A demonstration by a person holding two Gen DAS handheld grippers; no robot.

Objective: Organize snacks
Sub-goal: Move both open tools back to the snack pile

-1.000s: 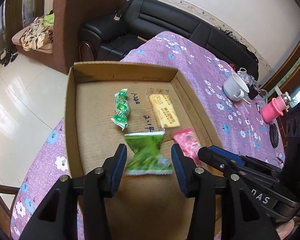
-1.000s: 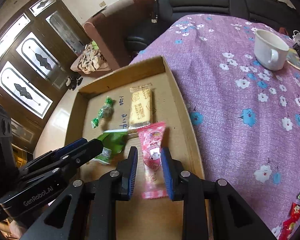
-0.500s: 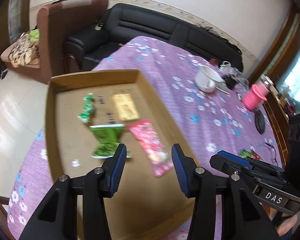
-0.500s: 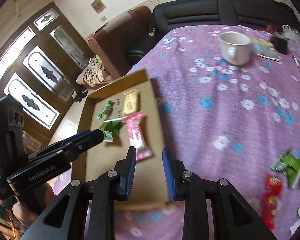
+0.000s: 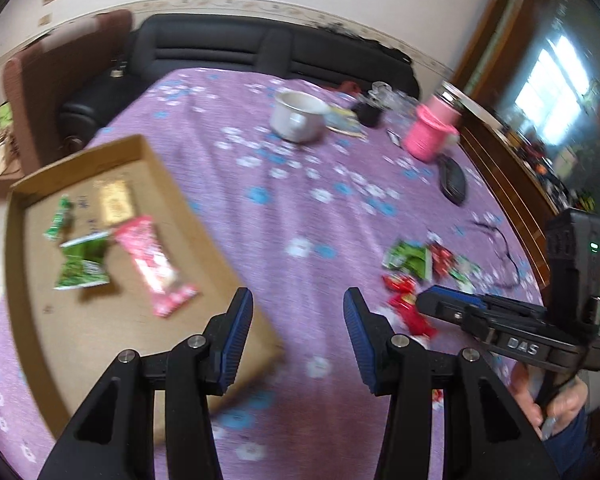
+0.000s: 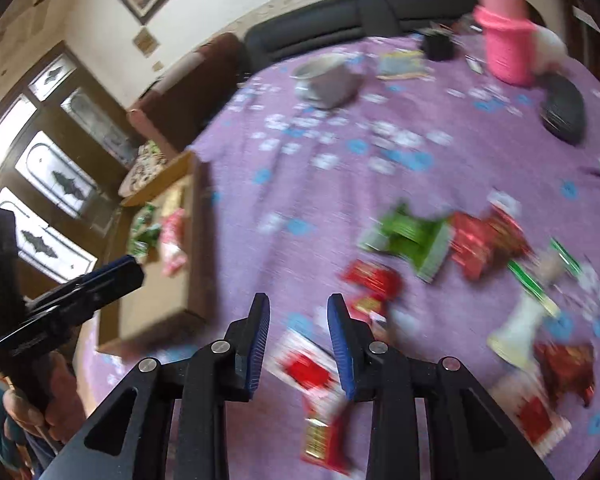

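A shallow cardboard box (image 5: 204, 216) lies on the purple flowered cloth at the left. In it are a green candy (image 5: 58, 222), a yellow biscuit pack (image 5: 116, 202), a green packet (image 5: 82, 266) and a pink packet (image 5: 156, 268). My left gripper (image 5: 298, 300) is open and empty, above the box's near right corner. My right gripper (image 6: 299, 304) has its jaws opening with nothing between them; it hovers over a red-and-white packet (image 6: 306, 368). Loose snacks lie to the right, among them a green packet (image 6: 410, 236) and red packets (image 6: 484, 240).
A white mug (image 5: 298, 120), a pink cup (image 5: 428, 132) and a black case (image 5: 452, 180) stand at the back of the table. A dark cable (image 5: 498, 240) lies near the snack pile (image 5: 416, 264). A black sofa (image 5: 260, 52) and a brown armchair (image 5: 40, 76) are behind.
Both grippers have swung right, away from the box and toward the loose snacks. The green and pink packets that were between their jaws now lie in the box. The right jaws have widened slightly.
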